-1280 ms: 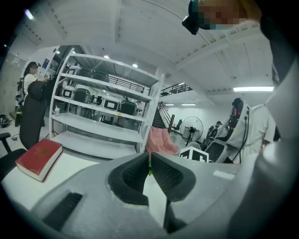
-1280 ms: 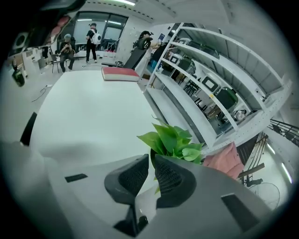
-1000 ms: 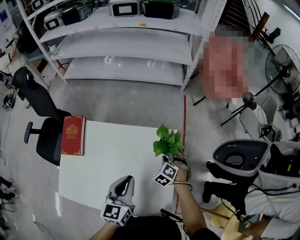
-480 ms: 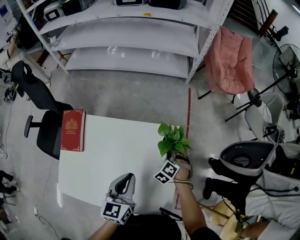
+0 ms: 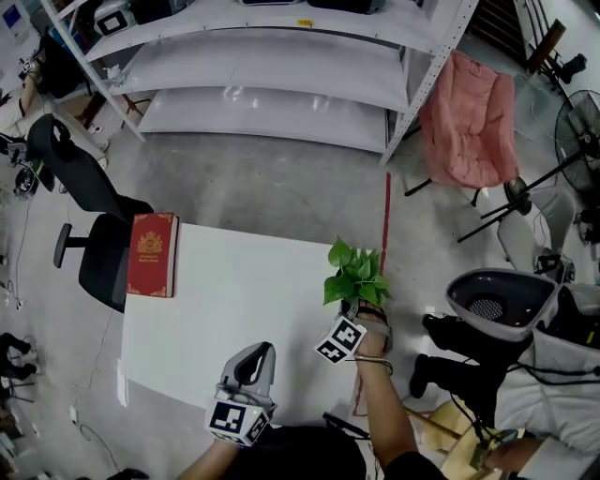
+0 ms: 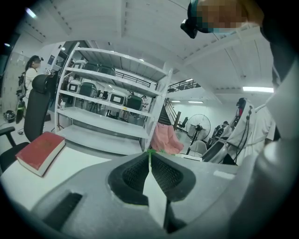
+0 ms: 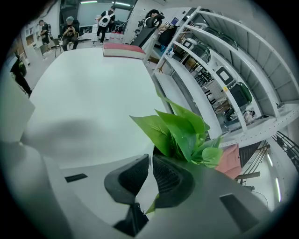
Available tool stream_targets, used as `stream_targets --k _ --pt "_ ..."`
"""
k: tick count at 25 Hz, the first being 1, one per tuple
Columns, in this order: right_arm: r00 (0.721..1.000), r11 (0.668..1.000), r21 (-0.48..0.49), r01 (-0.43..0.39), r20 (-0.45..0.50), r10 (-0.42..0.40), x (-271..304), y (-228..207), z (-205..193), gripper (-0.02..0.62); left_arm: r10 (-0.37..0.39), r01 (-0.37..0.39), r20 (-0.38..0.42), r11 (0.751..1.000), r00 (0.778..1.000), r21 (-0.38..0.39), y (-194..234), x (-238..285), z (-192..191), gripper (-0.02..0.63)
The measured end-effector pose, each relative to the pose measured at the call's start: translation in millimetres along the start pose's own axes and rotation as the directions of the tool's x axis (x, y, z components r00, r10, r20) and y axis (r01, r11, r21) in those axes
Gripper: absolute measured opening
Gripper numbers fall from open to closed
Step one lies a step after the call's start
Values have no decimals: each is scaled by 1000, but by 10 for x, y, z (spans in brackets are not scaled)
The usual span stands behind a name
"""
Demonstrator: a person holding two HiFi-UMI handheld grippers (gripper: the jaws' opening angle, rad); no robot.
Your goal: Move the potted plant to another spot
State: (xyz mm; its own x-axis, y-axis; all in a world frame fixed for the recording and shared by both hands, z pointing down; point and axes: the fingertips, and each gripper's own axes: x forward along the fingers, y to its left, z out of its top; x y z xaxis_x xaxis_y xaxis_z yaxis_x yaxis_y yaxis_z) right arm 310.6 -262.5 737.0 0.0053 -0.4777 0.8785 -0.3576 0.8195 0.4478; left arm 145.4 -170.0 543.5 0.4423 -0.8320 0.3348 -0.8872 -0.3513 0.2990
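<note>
White surface carries a red book at its left edge. The right gripper is clenched on the plant at the surface's right edge. The left gripper, jaws pressed together on nothing, hovers near the front edge.

Nothing legible anywhere. On red book, only a gold crest, lettering unreadable. On shelf edge, a yellow tag, too small to read.
</note>
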Motion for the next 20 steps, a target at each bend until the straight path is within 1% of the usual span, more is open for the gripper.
stream_targets --k 5,10,14,20 --pt "1000 999 -36 -15 -1 15 3 0 16 14 24 -24 15 1000 1000 -2 55 -79 11 31" --pt "1000 999 -36 -16 8 16 -5 24 7 14 42 -43 26 999 999 2 100 -240 11 31" --pt "1000 999 -33 -3 24 4 -65 13 -8 14 64 -64 32 998 997 5 123 -373 19 31" --pt "999 998 -58 23 48 -21 -208 76 39 14 94 -95 59 995 994 4 172 -629 54 29"
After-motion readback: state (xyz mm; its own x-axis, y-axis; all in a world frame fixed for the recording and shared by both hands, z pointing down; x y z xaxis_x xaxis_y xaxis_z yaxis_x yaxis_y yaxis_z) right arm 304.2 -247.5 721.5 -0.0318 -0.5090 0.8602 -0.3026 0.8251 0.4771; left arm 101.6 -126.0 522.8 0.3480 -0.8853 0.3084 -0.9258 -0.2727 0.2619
